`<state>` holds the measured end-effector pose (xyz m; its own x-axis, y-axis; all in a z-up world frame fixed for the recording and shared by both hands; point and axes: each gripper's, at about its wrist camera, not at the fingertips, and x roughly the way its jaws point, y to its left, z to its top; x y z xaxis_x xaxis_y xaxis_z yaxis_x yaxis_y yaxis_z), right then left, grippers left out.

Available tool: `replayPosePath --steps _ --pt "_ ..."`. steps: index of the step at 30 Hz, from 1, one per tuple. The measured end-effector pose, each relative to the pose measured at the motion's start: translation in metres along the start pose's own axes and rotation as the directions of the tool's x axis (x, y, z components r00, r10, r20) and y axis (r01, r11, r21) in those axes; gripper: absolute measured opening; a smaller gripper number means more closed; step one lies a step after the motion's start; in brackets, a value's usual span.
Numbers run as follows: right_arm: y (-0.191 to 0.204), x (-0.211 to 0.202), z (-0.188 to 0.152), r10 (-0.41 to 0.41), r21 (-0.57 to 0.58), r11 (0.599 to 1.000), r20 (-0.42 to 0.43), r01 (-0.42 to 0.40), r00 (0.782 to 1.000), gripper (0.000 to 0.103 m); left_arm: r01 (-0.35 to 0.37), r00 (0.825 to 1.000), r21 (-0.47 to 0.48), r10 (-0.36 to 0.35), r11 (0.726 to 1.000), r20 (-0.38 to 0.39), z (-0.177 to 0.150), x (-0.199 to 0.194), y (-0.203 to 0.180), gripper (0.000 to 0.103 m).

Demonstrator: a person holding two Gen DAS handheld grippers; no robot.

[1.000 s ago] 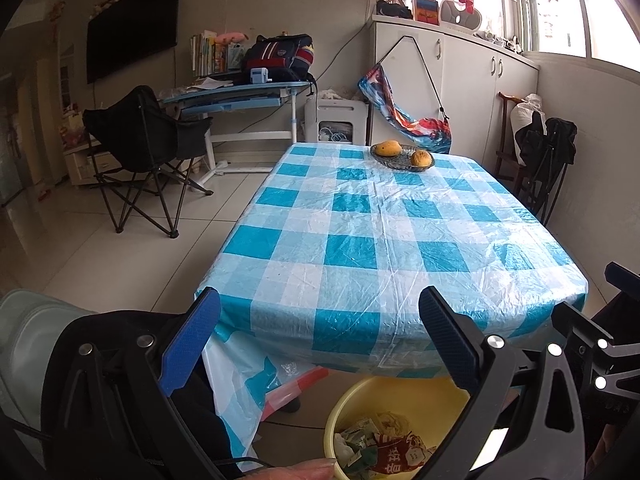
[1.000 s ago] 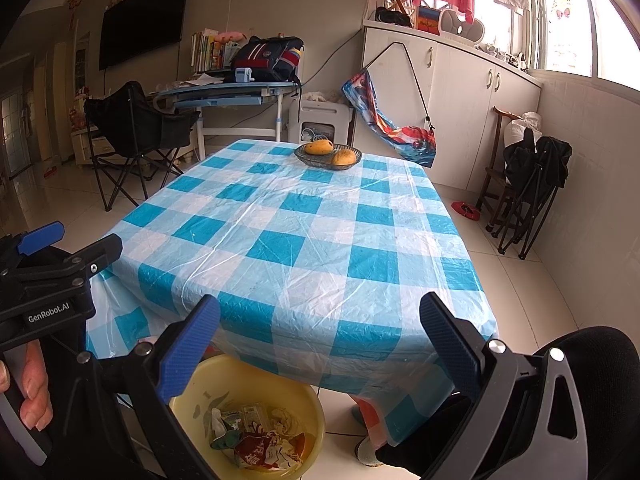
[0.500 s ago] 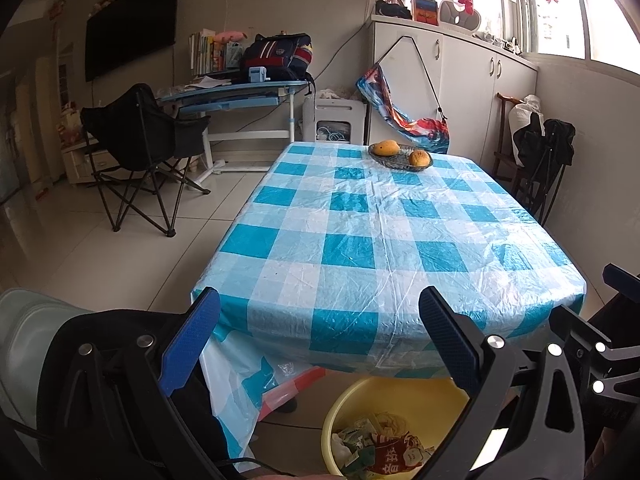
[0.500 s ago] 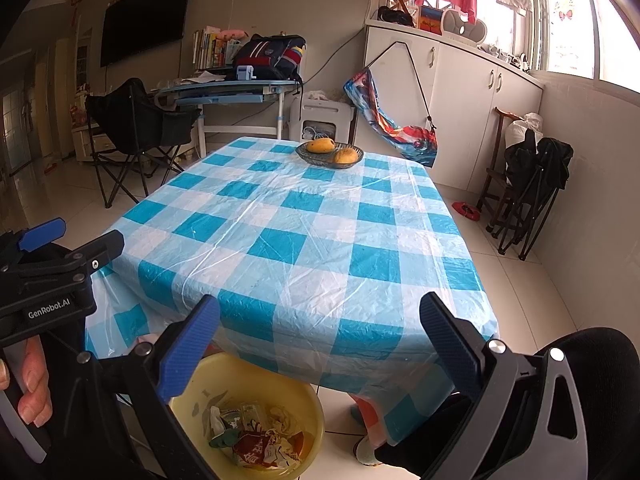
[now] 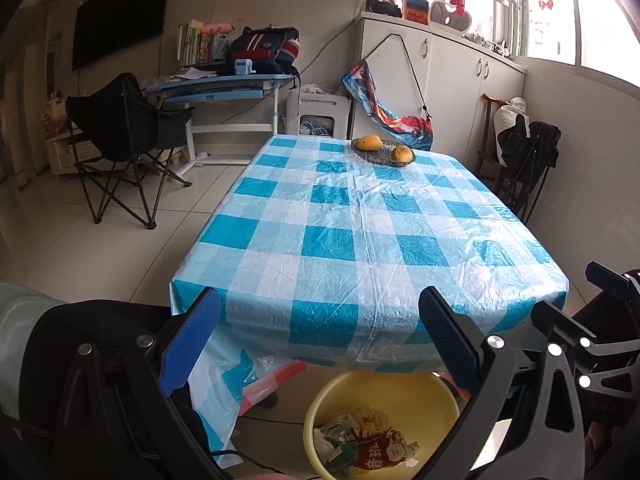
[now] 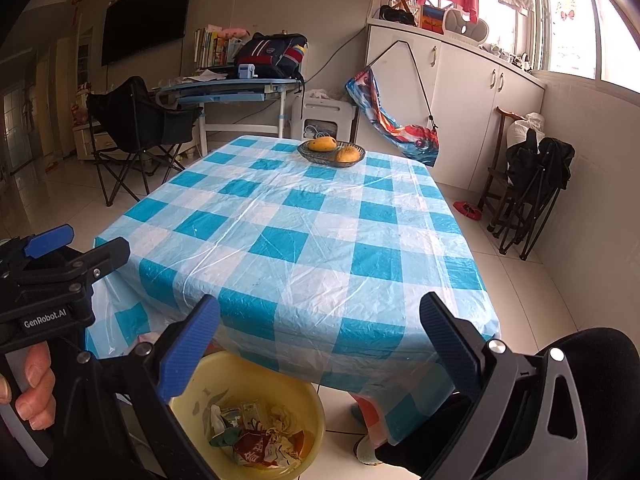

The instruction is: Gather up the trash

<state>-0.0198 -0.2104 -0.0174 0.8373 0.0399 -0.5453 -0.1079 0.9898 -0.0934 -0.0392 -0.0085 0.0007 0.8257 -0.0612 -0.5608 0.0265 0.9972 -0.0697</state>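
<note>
A yellow basin (image 5: 440,396) stands on the floor under the near edge of the table and holds crumpled wrappers (image 5: 372,442). It also shows in the right wrist view (image 6: 308,396) with the trash (image 6: 256,436) inside. My left gripper (image 5: 318,340) is open and empty, held in front of the table edge above the basin. My right gripper (image 6: 320,344) is open and empty, beside the left one, which shows at the left of the right wrist view (image 6: 60,276).
The table has a blue-and-white checked plastic cloth (image 5: 360,220) with a dish of two mangoes (image 5: 384,150) at its far end. A black folding chair (image 5: 124,140) stands on the left, a desk behind it, folded chairs (image 6: 532,184) by the right wall.
Both grippers have drawn back and risen slightly, so the table looks a little farther. Both stay open and empty.
</note>
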Motion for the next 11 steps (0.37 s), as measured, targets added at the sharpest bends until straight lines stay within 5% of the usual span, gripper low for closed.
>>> replayPosePath --steps 4,11 --pt "0.0 0.001 0.0 0.001 0.0 1.0 -0.001 -0.001 1.0 0.096 0.002 1.0 -0.009 -0.002 1.0 0.016 0.002 0.0 0.001 0.096" --pt "0.0 0.001 0.0 0.001 -0.001 1.0 -0.001 -0.001 1.0 0.096 0.003 0.997 0.046 0.0 0.999 -0.081 0.001 0.012 -0.005 0.096"
